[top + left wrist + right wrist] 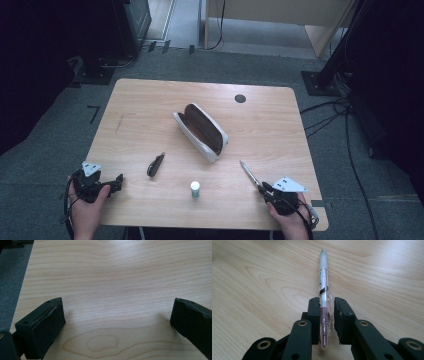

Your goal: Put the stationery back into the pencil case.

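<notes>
A clear and white pen (pixel 323 285) lies along the table, and my right gripper (pixel 327 307) is shut on its rear half with both pads pressed to the barrel. From above, that pen (pixel 248 173) points up-left from the right gripper (pixel 265 189) near the table's front right. A white pencil case (pixel 200 131) with a brown lining lies open at the middle. A dark folded object (pixel 155 164) and a small white tube with a green cap (pixel 195 189) rest in front of it. My left gripper (pixel 118 181) stands open over bare wood at the front left, its jaws wide apart in the left gripper view (pixel 117 315).
The wooden table (pixel 150 105) has a dark round cable hole (pixel 240 98) at the back right. Grey carpet surrounds it, with black stands and cables (pixel 340 115) to the right and dark equipment at the back left.
</notes>
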Demonstrator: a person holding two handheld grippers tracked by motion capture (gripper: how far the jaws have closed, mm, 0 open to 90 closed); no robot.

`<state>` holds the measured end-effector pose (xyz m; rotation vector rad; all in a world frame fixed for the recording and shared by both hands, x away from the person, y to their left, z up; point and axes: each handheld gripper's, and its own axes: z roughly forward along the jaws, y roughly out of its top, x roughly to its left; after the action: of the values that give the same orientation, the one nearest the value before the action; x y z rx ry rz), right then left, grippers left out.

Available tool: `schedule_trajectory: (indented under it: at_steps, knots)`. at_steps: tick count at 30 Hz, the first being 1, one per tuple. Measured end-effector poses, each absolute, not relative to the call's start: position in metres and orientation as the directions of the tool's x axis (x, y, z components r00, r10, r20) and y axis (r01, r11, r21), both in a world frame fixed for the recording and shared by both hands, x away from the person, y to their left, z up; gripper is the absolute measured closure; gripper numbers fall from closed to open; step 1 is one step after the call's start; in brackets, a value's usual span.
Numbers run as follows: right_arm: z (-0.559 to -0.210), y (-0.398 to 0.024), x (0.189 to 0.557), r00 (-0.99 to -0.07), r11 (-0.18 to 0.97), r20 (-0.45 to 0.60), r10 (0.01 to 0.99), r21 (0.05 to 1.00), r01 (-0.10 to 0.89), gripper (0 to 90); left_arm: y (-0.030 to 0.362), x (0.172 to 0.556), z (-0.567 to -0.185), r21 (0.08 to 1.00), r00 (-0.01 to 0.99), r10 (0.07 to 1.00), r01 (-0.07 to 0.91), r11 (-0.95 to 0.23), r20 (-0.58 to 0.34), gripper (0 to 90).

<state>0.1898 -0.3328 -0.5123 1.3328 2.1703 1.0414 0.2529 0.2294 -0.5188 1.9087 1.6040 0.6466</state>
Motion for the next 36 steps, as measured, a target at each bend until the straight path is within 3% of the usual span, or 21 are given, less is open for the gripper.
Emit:
schedule_trajectory:
  at_steps: [8, 13, 18, 24, 36]
  knots:
    - [-0.520, -0.325, 0.193, -0.488, 0.267, 0.080, 0.869, 0.755, 0.599, 75.6, 0.229, 0.253, -0.519, 0.686, 0.169, 0.986, 0.716, -0.129, 0.009, 0.0]
    - [-0.523, -0.327, 0.189, -0.458, 0.198, 0.138, 0.878, 0.766, 0.611, 68.4, 0.229, 0.253, -0.519, 0.686, 0.169, 0.986, 0.716, -0.130, 0.010, 0.0]
    - [-0.523, -0.329, 0.184, -0.422, 0.180, 0.128, 0.898, 0.767, 0.616, 74.5, 0.229, 0.253, -0.519, 0.686, 0.169, 0.986, 0.716, -0.129, 0.010, 0.0]
    - [-0.523, -0.326, 0.183, -0.447, 0.238, 0.068, 0.892, 0.770, 0.592, 75.5, 0.229, 0.253, -0.519, 0.686, 0.169, 0.986, 0.716, -0.129, 0.009, 0.0]
    - [-0.499, -0.324, 0.185, -0.449, 0.204, 0.087, 0.889, 0.804, 0.558, 75.8, 0.229, 0.253, -0.519, 0.686, 0.169, 0.986, 0.716, -0.129, 0.009, 0.0]
